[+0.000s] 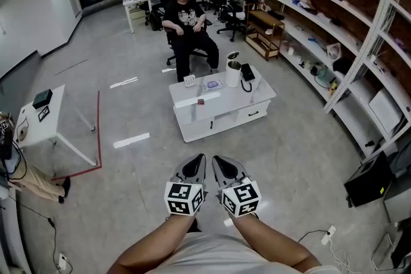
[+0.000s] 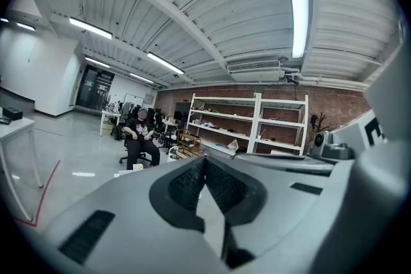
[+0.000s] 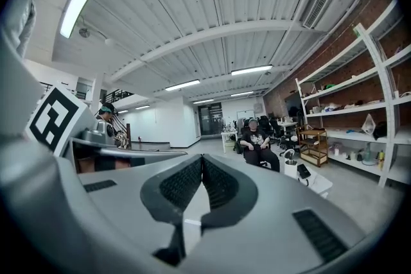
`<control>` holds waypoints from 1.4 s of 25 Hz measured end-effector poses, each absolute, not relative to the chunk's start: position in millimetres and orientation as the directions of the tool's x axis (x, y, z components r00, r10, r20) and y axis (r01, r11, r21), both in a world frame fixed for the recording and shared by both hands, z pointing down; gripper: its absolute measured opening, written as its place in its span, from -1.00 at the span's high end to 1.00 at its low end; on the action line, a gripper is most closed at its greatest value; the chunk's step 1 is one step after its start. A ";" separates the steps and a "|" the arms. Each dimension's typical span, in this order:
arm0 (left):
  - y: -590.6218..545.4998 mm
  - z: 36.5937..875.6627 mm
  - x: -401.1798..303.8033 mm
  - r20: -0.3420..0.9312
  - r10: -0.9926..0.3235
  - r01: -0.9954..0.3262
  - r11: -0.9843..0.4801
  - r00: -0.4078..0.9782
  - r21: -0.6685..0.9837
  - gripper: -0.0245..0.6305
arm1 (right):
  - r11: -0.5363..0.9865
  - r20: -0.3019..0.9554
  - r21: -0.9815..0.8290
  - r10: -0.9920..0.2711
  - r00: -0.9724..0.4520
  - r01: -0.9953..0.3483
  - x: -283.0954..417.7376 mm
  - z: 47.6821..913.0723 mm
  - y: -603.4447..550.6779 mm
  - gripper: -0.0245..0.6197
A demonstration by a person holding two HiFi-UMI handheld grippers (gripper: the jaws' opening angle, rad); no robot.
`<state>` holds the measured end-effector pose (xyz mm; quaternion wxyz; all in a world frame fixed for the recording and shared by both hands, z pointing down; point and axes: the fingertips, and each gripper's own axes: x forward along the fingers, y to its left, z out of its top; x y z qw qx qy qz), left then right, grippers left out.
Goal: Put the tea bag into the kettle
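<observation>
The left tongs [image 1: 200, 160] and right tongs [image 1: 217, 162] are both clenched tight on nothing, side by side over the floor [image 1: 289, 157]. The white kettle [image 1: 232, 76] stands on the low white worktop [image 1: 218, 113], well apart from them, near a seated person [image 1: 188, 22]. I cannot pick out the tea bag.

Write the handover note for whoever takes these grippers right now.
Left gripper: shut, empty.
Right gripper: shut, empty.
Both held close to the body, well short of the white table.
Kettle stands on the table's right part; the tea bag is too small to pick out from here.
Done: nothing.
Left: walk up, find and grip the tea bag, put it into the kettle.
</observation>
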<state>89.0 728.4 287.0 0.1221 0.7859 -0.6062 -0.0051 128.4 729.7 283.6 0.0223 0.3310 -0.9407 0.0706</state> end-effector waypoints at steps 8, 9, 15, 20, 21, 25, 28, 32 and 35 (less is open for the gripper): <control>678.2 280.5 33.1 0.142 -0.937 -0.938 -0.291 0.319 0.186 0.90 | 0.728 0.082 -0.141 -0.667 -0.740 -0.671 76.6 281.5 680.5 0.90; 674.0 280.5 26.4 0.144 -0.934 -0.936 -0.299 0.327 0.185 0.90 | 0.721 0.082 -0.145 -0.674 -0.734 -0.678 70.4 281.1 676.1 0.90; 653.0 284.4 -0.5 0.152 -0.925 -0.929 -0.319 0.348 0.189 0.90 | 0.702 0.088 -0.158 -0.690 -0.718 -0.695 44.5 285.4 656.8 0.90; 635.5 284.5 -14.2 0.148 -0.926 -0.928 -0.317 0.347 0.196 0.90 | 0.705 0.087 -0.152 -0.689 -0.720 -0.693 29.1 283.8 638.0 0.90; 631.9 286.2 -16.1 0.151 -0.926 -0.929 -0.314 0.345 0.198 0.90 | 0.707 0.087 -0.151 -0.686 -0.722 -0.691 27.0 284.0 634.2 0.90; 613.9 289.9 -21.0 0.159 -0.931 -0.934 -0.294 0.328 0.203 0.90 | 0.722 0.089 -0.151 -0.671 -0.736 -0.676 21.2 285.3 615.9 0.90; 594.8 293.4 -24.2 0.164 -0.937 -0.940 -0.273 0.308 0.204 0.90 | 0.732 0.092 -0.161 -0.656 -0.749 -0.662 17.2 290.2 596.3 0.90; 560.3 295.3 -24.5 0.166 -0.949 -0.950 -0.233 0.268 0.206 0.90 | 0.766 0.099 -0.161 -0.615 -0.782 -0.623 14.7 293.3 560.4 0.90; 529.8 295.6 -24.5 0.164 -0.957 -0.957 -0.205 0.240 0.204 0.90 | 0.782 0.098 -0.159 -0.595 -0.798 -0.603 16.2 293.3 527.2 0.90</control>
